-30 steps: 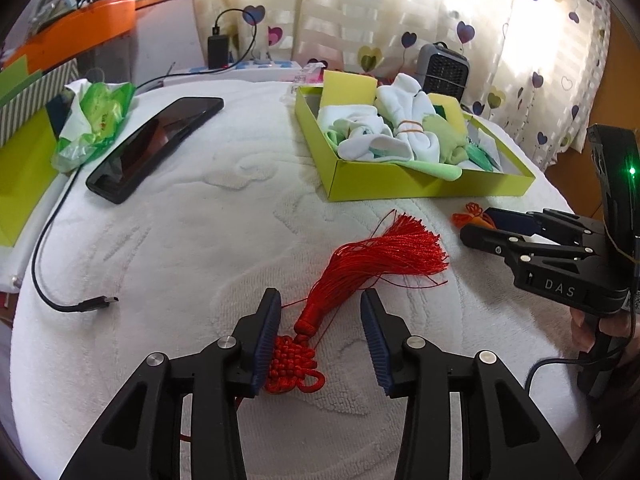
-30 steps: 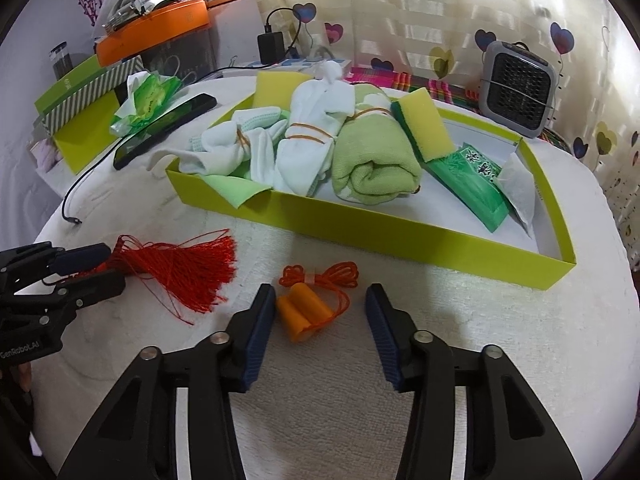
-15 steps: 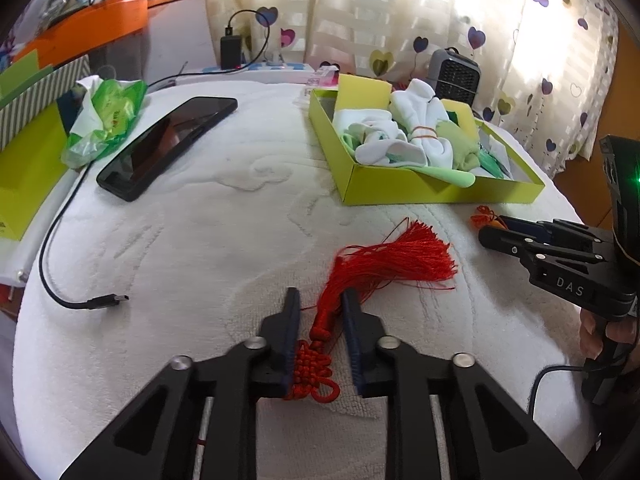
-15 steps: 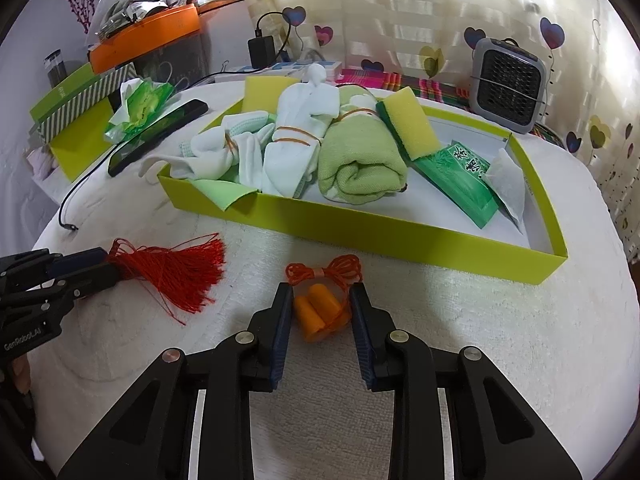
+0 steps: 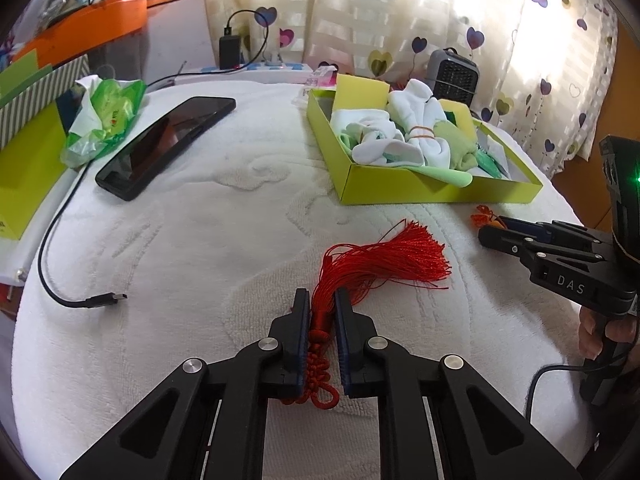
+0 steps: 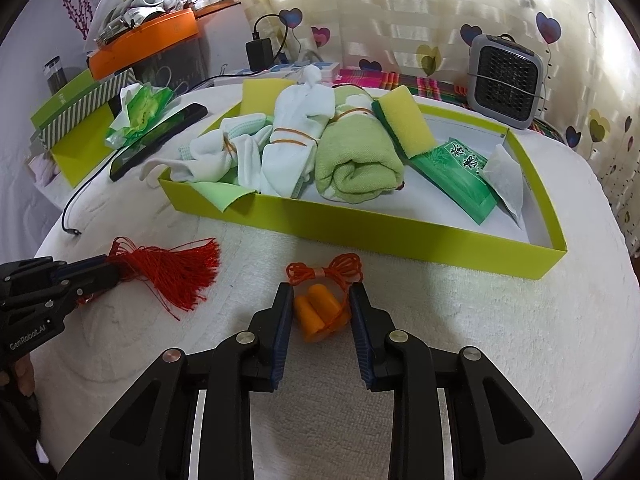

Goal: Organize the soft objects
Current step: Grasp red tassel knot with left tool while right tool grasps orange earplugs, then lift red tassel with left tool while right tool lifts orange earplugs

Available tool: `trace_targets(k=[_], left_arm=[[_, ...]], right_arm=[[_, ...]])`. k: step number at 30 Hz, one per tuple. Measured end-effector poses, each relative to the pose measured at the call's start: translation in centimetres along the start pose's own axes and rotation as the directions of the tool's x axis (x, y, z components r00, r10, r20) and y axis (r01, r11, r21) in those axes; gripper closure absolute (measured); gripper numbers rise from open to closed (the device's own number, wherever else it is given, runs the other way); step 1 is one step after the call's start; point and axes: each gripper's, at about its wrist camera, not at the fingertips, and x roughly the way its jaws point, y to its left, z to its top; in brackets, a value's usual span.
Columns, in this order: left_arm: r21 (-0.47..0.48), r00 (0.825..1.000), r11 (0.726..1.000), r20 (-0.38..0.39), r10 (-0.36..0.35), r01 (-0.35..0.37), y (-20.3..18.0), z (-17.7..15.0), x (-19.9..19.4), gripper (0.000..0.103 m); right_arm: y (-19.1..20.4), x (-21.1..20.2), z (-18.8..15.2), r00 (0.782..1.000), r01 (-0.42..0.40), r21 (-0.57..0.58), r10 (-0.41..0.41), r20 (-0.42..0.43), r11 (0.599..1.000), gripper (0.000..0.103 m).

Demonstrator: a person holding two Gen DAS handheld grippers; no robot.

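While the left gripper [image 5: 322, 310] pinches the red tassel [image 5: 380, 260] and the right gripper [image 6: 318, 312] squeezes the orange earplugs [image 6: 318, 314], both on the white towel [image 6: 480, 340] short of the green box [image 6: 400, 232], trailing threads or cord could snag its rim.

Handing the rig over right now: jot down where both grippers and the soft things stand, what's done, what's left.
Left gripper: jaws just closed on the red tassel, which lies on the towel.
Right gripper: jaws just closed on the orange earplugs, also on the towel.
Done: socks, rolled cloth, sponge and packets are in the green box.
Left: lift tassel and earplugs into the box.
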Motion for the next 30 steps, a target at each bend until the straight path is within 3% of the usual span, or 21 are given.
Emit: trace_targets(k=[13, 30], left_arm=[[0.018, 0.999, 1.000, 0.045, -0.014, 0.014, -1.0, 0.6, -1.8, 0.094], [0.070, 0.989, 0.996, 0.134, -0.068, 0.059, -4.0, 2.9, -4.5, 0.094]], right_arm=[[-0.3, -1.0, -0.2, 0.999, -0.019, 0.022, 0.018, 0.028, 1.000, 0.074], [-1.6, -4.7, -0.1, 0.992, -0.018, 0.056, 0.010, 0.125, 0.998, 0.075]])
